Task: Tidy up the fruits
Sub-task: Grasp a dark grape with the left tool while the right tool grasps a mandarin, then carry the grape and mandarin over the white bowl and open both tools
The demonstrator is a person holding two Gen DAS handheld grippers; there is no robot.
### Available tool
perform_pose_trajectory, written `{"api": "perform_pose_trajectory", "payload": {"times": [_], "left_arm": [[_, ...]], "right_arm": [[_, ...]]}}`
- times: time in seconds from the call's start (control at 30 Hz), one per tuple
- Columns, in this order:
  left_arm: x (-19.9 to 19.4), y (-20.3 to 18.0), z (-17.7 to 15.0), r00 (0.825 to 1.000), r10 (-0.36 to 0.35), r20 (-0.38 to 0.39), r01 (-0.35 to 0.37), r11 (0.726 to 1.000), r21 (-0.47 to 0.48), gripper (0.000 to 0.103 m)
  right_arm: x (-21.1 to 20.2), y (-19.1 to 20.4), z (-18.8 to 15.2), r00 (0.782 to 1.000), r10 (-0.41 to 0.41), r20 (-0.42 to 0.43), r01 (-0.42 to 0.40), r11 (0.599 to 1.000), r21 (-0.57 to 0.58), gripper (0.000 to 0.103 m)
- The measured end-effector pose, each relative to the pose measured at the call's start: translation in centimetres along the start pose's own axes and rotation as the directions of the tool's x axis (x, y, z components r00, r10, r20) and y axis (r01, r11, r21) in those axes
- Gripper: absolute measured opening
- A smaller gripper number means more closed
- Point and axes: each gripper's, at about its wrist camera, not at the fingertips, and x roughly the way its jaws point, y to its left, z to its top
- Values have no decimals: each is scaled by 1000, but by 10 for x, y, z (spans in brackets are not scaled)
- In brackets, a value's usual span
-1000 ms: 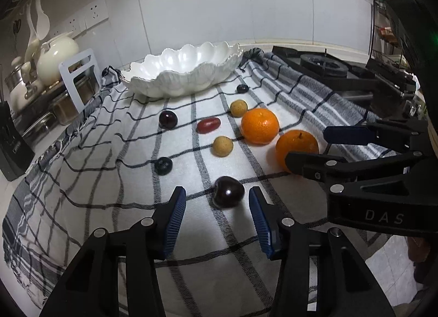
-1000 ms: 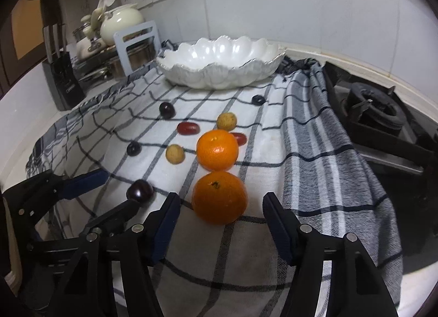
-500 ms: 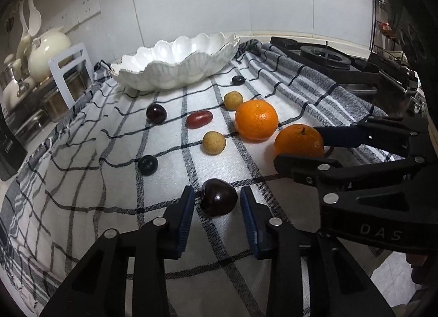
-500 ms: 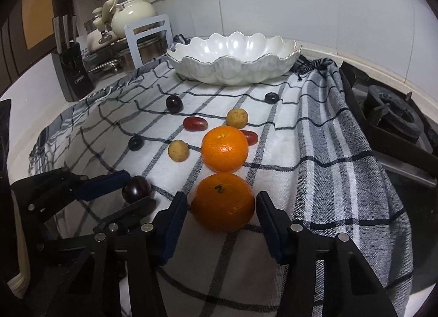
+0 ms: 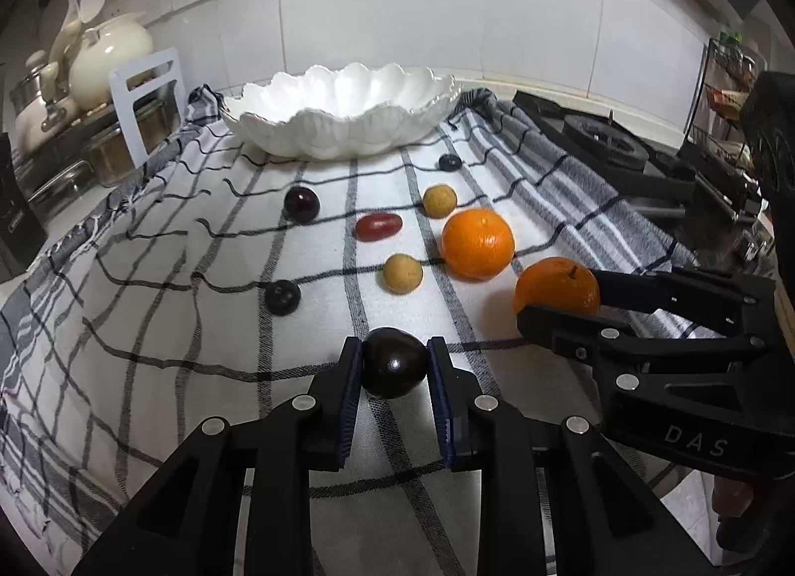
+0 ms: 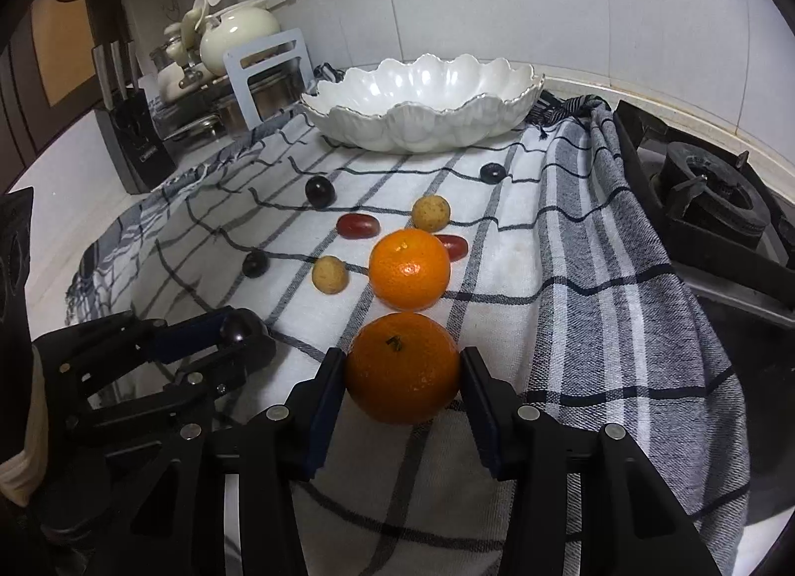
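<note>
My left gripper (image 5: 393, 370) is shut on a dark plum (image 5: 394, 368) resting on the checked cloth (image 5: 198, 377). My right gripper (image 6: 403, 370) is shut on the near orange (image 6: 402, 367), which also shows in the left wrist view (image 5: 556, 285). A second orange (image 6: 409, 269) lies just beyond it. Two tan round fruits (image 6: 329, 275) (image 6: 431, 213), two red oval fruits (image 6: 357, 226) (image 6: 452, 246) and several small dark fruits (image 6: 318, 191) are scattered on the cloth. A white scalloped bowl (image 6: 422, 101) stands empty at the back.
A gas stove (image 6: 710, 208) lies to the right of the cloth. A knife block (image 6: 131, 143), pots, a white rack (image 6: 266, 74) and a teapot (image 6: 238, 37) stand at the back left. The tiled wall is behind the bowl.
Both grippers moved forward and closed: the left one onto the dark plum, the right one onto the near orange. The other fruits have not moved.
</note>
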Motion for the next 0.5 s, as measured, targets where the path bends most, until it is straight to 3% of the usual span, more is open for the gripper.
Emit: {"api": "perform_pose_trajectory", "payload": {"times": [0.5], "left_arm": [[-44, 5, 36, 989, 57, 138, -46, 996, -77, 27]], "right_arm": [[-44, 0, 31, 992, 3, 123, 3, 999, -43, 48]]}}
